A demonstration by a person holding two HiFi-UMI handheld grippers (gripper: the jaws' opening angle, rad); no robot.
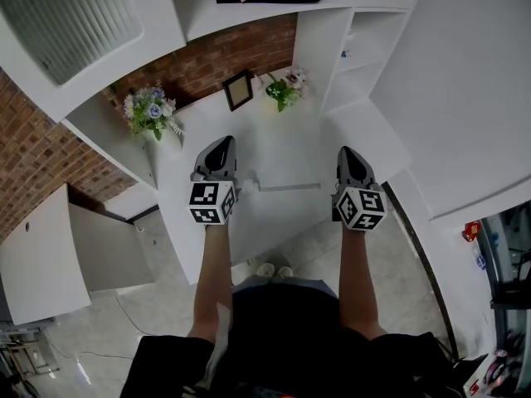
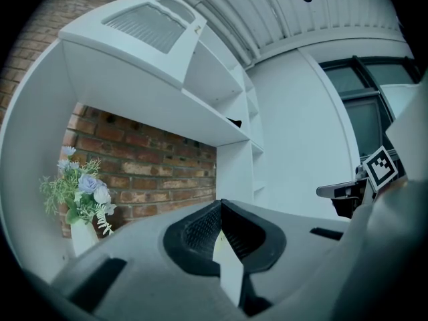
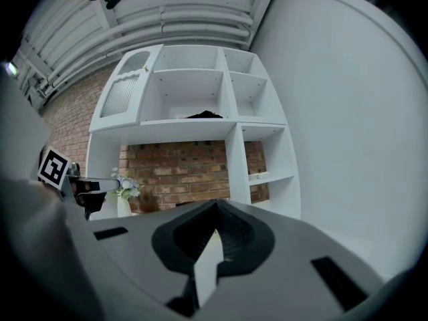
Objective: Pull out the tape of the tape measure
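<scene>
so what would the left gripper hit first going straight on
Most likely the red brick back wall; the left gripper aims right of the white vase of pale flowers, nothing nearer shows, though depth is unclear.

A home-style room, apparently a domestic living corner: white built-in shelving (image 3: 194,112) with open cubbies stands against a red brick wall (image 1: 217,56), dressed with a vase of flowers (image 1: 151,114) and a small picture frame (image 1: 239,90), above a glossy tiled floor (image 1: 75,338).
</scene>
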